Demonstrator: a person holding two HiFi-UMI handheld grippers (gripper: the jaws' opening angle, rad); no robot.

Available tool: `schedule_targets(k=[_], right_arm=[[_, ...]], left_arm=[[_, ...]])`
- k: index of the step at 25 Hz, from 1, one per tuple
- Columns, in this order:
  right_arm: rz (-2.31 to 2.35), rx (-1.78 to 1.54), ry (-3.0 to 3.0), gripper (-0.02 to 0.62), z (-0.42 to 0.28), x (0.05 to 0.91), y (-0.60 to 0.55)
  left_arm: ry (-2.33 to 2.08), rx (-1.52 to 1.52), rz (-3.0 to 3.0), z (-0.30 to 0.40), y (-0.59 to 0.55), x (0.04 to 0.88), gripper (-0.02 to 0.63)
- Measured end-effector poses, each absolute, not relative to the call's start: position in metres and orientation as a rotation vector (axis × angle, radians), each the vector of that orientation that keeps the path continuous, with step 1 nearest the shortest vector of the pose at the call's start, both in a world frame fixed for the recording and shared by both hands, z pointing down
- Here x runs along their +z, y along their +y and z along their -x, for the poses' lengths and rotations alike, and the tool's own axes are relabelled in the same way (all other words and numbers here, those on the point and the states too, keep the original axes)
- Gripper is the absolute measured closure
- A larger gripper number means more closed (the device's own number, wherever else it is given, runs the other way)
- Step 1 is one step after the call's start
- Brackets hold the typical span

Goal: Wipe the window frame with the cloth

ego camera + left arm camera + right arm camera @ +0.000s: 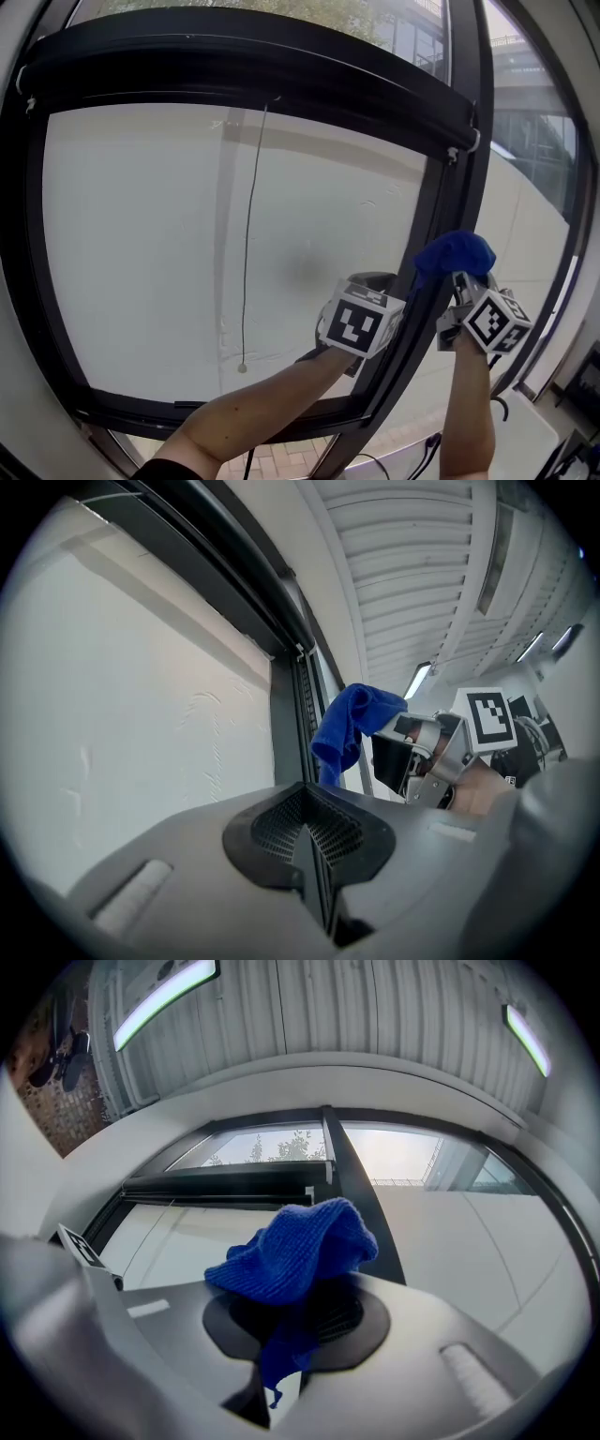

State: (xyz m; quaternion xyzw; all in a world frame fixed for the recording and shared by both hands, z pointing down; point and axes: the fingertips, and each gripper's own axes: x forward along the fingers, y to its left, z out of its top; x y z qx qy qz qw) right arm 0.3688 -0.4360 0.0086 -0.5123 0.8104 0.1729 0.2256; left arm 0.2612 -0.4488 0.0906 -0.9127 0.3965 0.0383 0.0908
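Two hand-held tools are pointing up at a window. The right tool is clenching a crumpled blue knitted cloth, which is bulging above its jaws and trailing one corner down between them. That cloth is sitting close against the right side of the black upright window frame; whether the two are actually touching is not showing clearly. The left tool is hovering just left of that upright, in front of the white opaque pane, its jaws pressing together with nothing between them. Further left, a thin cord ending in a small bead is hanging before the pane.
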Motion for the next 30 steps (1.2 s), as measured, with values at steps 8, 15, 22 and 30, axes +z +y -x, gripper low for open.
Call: schedule_targets(k=[8,15,22,30], right_arm=[[1.389,0.561,2.166,0.529,-0.384,-0.061,-0.443],[1.369,0.605,2.148,0.529,-0.390,-0.111,-0.451],[1.348,0.656,2.118,0.529,-0.396,-0.162,-0.458],[1.344,0.696,2.135,0.529,-0.389,-0.176,-0.477]], left_arm=[[1.128,0.219,2.680,-0.266,-0.449,0.026,0.612],[1.171,0.201,2.622,-0.270,-0.464,-0.009,0.612],[1.185,0.202,2.573,-0.266,-0.464,-0.026,0.612],[1.277,0.183,2.495,-0.248,-0.472,-0.033,0.612]])
